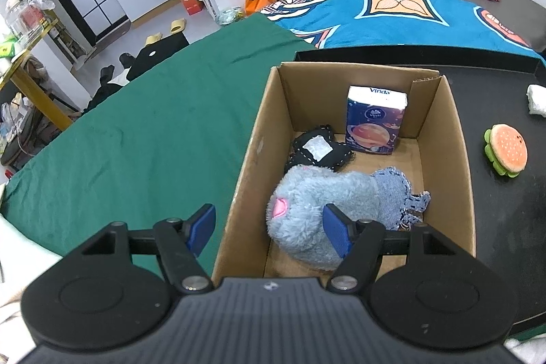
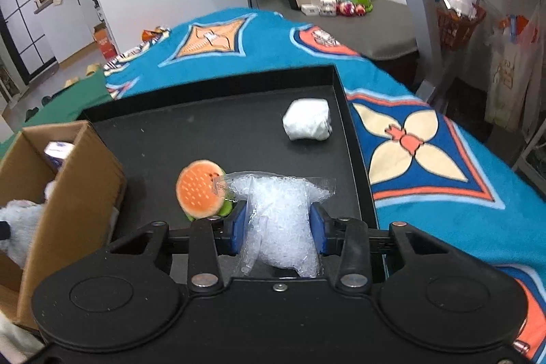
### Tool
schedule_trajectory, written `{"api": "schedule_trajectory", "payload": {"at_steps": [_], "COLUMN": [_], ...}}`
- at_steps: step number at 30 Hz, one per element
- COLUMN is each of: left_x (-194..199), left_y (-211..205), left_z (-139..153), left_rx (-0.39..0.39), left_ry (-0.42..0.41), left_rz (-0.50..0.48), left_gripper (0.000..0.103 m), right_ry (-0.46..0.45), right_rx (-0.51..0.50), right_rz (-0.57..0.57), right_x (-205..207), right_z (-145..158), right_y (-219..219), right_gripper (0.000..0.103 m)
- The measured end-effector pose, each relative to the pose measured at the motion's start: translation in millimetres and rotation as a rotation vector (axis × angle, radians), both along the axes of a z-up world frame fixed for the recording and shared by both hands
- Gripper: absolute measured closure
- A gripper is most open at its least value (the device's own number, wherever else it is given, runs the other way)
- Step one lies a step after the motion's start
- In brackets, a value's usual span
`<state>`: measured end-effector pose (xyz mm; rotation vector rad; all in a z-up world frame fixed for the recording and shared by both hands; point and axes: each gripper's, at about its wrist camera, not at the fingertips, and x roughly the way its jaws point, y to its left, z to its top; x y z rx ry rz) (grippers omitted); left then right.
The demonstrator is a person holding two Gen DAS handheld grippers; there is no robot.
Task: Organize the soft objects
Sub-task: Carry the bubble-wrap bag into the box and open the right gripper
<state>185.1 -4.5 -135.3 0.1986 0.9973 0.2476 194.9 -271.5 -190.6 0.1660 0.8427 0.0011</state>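
Left wrist view: the left claw (image 1: 269, 229) hangs released, pads wide, straddling the near-left wall of the box (image 1: 245, 159). One pad sits outside over the green cloth (image 1: 136, 125); the other is in front of the grey plush (image 1: 314, 214) that lies inside. Ahead of the claw in the box are a black pouch (image 1: 317, 150), a denim piece (image 1: 399, 193) and a tissue pack (image 1: 373, 121). To its right, out on the black tray (image 1: 505, 70), the burger toy (image 1: 506, 154) waits. I judge that dropping this claw straight down could catch the cardboard edge and tip or shove the box. Whether the inner pad touches the plush I cannot tell; the box's near floor is hidden by the claw body.

Right wrist view: the right claw (image 2: 278, 222) is clenched on a clear bag (image 2: 279, 220) of pale filling, lifted off the tray. The burger toy (image 2: 201, 190) is just ahead-left, a white bundle (image 2: 307, 120) further ahead, the box (image 2: 78, 186) far left. The slick film may slip, or the bag's loose corner may drag the burger. The frame is blurred, and the bag's lower end is hidden.
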Motion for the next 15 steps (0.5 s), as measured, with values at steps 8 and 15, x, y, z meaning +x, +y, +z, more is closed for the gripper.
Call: {"api": "schedule_trajectory", "payload": {"at_steps": [8,15], "left_x": [-6,-11], "left_y": [7,15], "left_z": [11,24], "left_rx": [-0.046,-0.083], "left_ry": [0.001,-0.004], "left_rz": [-0.016,-0.04], "left_gripper": [0.035,0.035], "right_ry": [-0.044,-0.066], "right_rx": [-0.012,-0.005], "right_rz": [0.029,0.057], "right_x": [-12,-17], "right_z": [29,55], "right_y": [5,15], "right_gripper": [0.065,0.065]}}
